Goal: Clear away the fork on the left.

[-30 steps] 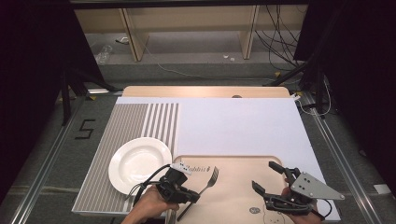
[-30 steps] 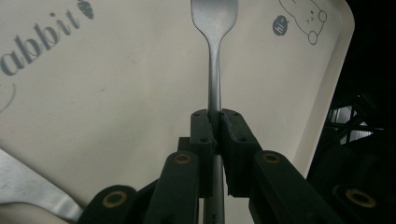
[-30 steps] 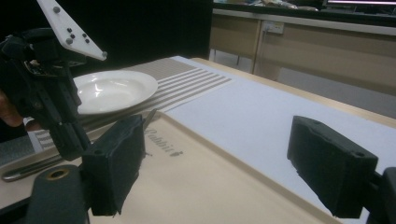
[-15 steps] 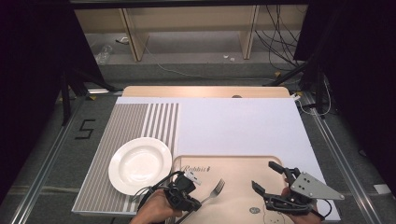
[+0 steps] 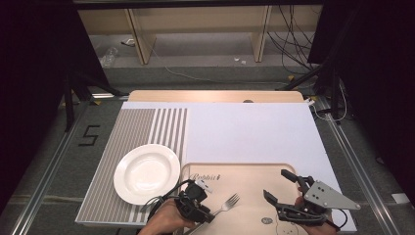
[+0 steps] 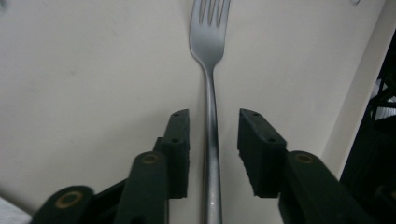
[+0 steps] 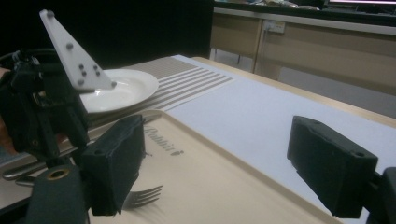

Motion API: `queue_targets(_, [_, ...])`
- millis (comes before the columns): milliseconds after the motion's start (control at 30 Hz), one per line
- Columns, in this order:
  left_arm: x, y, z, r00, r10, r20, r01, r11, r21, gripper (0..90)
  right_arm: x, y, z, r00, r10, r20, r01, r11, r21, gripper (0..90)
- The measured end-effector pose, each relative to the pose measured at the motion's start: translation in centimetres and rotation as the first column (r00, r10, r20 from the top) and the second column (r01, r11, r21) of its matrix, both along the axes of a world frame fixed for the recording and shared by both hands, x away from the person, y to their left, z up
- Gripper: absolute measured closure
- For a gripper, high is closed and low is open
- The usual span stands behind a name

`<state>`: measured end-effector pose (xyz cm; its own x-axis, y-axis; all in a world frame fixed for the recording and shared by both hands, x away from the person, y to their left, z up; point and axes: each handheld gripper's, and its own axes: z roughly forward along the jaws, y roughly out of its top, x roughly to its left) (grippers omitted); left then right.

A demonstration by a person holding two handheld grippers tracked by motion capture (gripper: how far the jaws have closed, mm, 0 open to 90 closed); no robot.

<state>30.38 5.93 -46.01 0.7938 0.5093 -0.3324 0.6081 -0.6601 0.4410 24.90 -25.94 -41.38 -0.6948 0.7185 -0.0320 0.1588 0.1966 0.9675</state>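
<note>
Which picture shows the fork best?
The left gripper view: the fork lies close-up, its handle between the open jaws. The high view shows the fork small on the tray; the right gripper view shows its tines.

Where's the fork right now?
In the high view the fork lies on the tray near its front left, right of the white plate. The left gripper straddles its handle, fingers open on either side.
</note>
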Motion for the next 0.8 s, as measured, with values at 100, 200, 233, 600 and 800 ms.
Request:
queue_targets(100, [0.0,-0.1,1.2,0.9997,0.008,0.025,-0.007,0.9970,-0.076,47.7,0.0,0.0,0.0,1.0000,-0.001,0.000,0.001,1.000,0.002,19.9])
queue_targets(200, [-0.4,-0.8,1.8,0.9977,-0.002,0.068,0.008,0.9956,-0.094,38.6,0.0,0.0,0.0,1.0000,-0.002,0.000,0.002,1.000,0.001,19.9])
queue_targets(233, [-0.6,-1.1,1.9,0.9966,-0.009,0.082,0.018,0.9946,-0.102,38.6,0.0,0.0,0.0,1.0000,-0.002,-0.001,0.002,1.000,-0.002,19.9])
queue_targets(600, [-1.5,-3.4,0.6,0.9861,-0.102,0.132,0.104,0.9946,-0.008,75.9,0.0,0.0,0.0,1.0000,-0.001,0.003,0.001,1.000,0.000,19.9])
queue_targets(800, [-1.5,-3.5,-0.3,0.9791,-0.110,0.172,0.109,0.9940,0.015,86.3,0.0,0.0,0.0,1.0000,-0.001,0.004,0.001,1.000,-0.001,19.9])
